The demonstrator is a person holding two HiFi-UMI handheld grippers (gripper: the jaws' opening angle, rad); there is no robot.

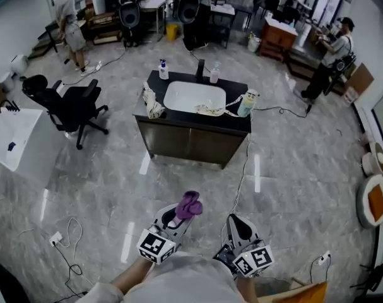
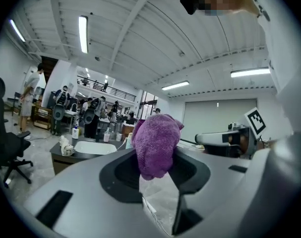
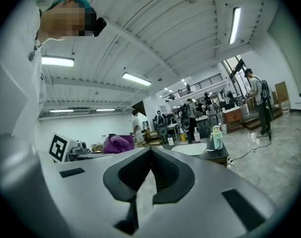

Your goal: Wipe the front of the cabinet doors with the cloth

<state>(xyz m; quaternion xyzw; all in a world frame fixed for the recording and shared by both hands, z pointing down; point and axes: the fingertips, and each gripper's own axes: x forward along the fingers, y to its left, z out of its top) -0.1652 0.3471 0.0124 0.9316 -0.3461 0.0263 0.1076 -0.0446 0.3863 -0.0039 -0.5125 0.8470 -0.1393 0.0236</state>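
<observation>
**A:** How do the tools stand?

**B:** The left tool [image 1: 180,218] is clamped on the purple cloth [image 2: 156,143]. The cloth is a fuzzy wad that bulges above the jaws and hangs a little below them. The right tool [image 3: 151,150] is clenched on nothing, its jaw tips meeting. Both are held side by side, low in the head view and close to the person's body.

**A:** Any writing on them?

**B:** Only the black-and-white square markers on each cube [image 1: 155,246]. Those are patterns, not letters.

**A:** And the cabinet?

**B:** The cabinet [image 1: 190,142] stands well apart from both tools, across a stretch of glossy grey floor [image 1: 115,188]. Its dark door fronts face the person, and the cloth touches no part of it. A white basin [image 1: 194,96] is set in its top, with a black faucet [image 1: 200,69] behind.

**A:** Can you read the bottle labels?

**B:** No. There is a pump bottle [image 1: 163,70] with blue on it, a clear bottle [image 1: 214,73], and a pale green bottle [image 1: 247,103] at the right corner, but all the print is too small. A crumpled light rag [image 1: 153,106] lies left of the basin. Something pale and stringy sits on the basin's front-right rim, and I cannot tell what it is.

**A:** What is cut off?

**B:** A white desk [image 1: 14,137] runs out at the left edge, beside a black office chair [image 1: 71,106].
</observation>
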